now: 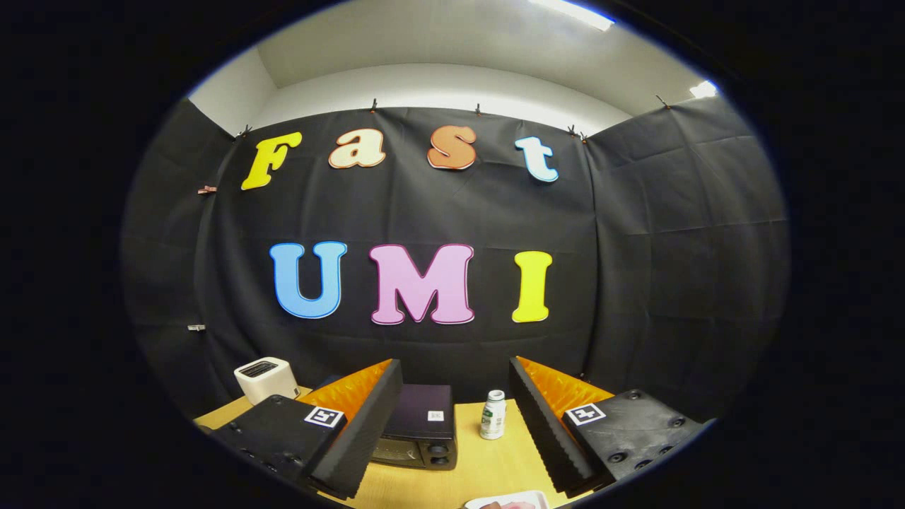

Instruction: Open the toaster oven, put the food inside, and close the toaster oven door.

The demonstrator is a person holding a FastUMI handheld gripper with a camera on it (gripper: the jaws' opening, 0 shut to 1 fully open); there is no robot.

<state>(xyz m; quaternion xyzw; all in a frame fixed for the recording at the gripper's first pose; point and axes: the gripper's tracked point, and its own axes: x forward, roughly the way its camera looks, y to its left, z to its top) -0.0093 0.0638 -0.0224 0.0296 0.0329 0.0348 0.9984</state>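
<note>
A dark toaster oven [418, 428] stands on the wooden table [488, 470], just ahead of my fingers and partly hidden behind the left one; its door looks closed. Near the table's front edge lies a white plate [510, 502] with pinkish food, only its far rim showing, below and between the fingers. My gripper [449, 452] is held high and open, nothing between its fingers, well short of the oven.
A small white bottle [493, 415] with a green label stands upright right of the oven. A white pop-up toaster [266, 378] sits at the table's back left corner. The black cloth wall closes the table off behind and at both sides.
</note>
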